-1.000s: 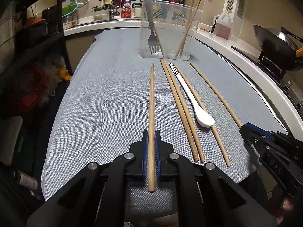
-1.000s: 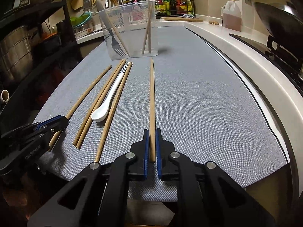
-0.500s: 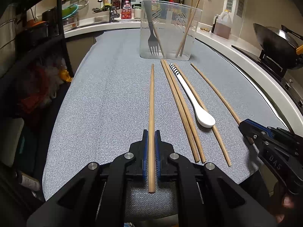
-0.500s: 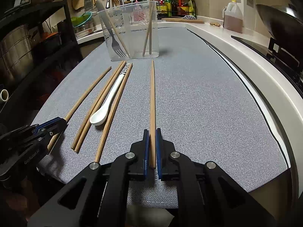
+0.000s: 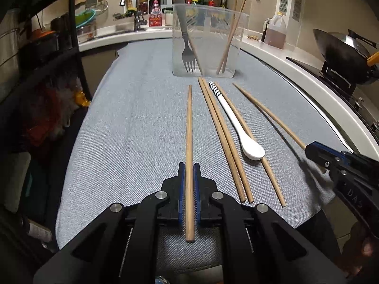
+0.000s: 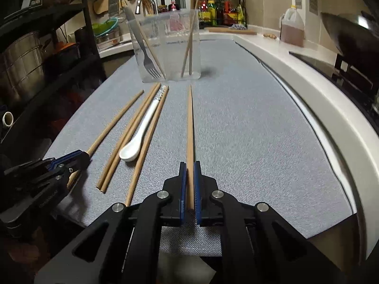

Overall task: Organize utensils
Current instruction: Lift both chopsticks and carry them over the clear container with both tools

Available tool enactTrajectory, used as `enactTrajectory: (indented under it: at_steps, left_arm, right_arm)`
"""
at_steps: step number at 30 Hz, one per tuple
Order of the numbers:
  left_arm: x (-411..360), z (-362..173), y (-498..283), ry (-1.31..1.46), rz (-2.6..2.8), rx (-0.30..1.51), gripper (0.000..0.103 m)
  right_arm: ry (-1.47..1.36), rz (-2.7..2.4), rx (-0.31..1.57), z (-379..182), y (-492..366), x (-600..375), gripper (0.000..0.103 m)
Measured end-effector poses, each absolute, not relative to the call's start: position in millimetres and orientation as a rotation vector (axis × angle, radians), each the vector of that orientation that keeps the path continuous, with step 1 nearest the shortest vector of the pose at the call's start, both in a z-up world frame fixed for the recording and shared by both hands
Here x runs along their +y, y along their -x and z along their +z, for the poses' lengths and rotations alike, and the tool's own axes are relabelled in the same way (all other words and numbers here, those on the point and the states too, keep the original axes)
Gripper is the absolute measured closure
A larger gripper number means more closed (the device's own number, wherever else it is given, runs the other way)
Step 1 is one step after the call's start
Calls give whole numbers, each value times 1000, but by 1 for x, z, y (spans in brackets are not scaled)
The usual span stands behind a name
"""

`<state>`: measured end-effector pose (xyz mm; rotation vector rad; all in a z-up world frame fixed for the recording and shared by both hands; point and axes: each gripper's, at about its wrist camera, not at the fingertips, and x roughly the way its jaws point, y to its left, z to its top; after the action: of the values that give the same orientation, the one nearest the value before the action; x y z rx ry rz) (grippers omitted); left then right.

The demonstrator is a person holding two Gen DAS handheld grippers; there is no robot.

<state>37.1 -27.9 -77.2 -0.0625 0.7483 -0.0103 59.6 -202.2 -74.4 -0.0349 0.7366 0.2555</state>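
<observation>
My left gripper (image 5: 189,165) is shut on a wooden chopstick (image 5: 189,130) that points toward a clear plastic container (image 5: 208,45). My right gripper (image 6: 189,164) is shut on another wooden chopstick (image 6: 190,123). The container (image 6: 169,47) stands at the far end of the grey mat and holds a fork (image 5: 187,54) and several chopsticks. Between the grippers, three loose chopsticks (image 5: 225,139) and a white spoon (image 5: 236,123) lie on the mat. The right gripper shows at the right of the left wrist view (image 5: 308,148). The left gripper shows at the left of the right wrist view (image 6: 87,157).
The grey mat (image 5: 142,130) covers the counter. A wok (image 5: 341,52) sits on a stove at the right. An oil jug (image 5: 274,33) stands at the back right. A sink with a tap (image 5: 135,7) is at the back. A dark shelf rack (image 6: 47,47) stands at the left.
Both grippers have risen slightly with their chopsticks. The loose utensils have not moved.
</observation>
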Motion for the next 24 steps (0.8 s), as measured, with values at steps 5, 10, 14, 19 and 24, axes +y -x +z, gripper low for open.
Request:
enactTrajectory:
  at_steps: [5, 10, 14, 19, 24]
  left_arm:
    - [-34, -61, -26, 15, -24, 674, 97]
    - [-39, -44, -13, -19, -39, 594, 97]
    - [-37, -34, -8, -11, -44, 561, 97]
    - [-29, -19, -6, 13, -41, 523, 97]
    - [-23, 0, -8, 38, -61, 491, 97]
  right_arm:
    - [47, 250, 688, -53, -48, -205, 97]
    - [60, 256, 638, -31, -37, -207, 97]
    - [76, 267, 595, -13, -27, -206, 97]
    - [85, 283, 541, 11, -21, -205, 97]
    - [71, 304, 502, 36, -26, -207, 97]
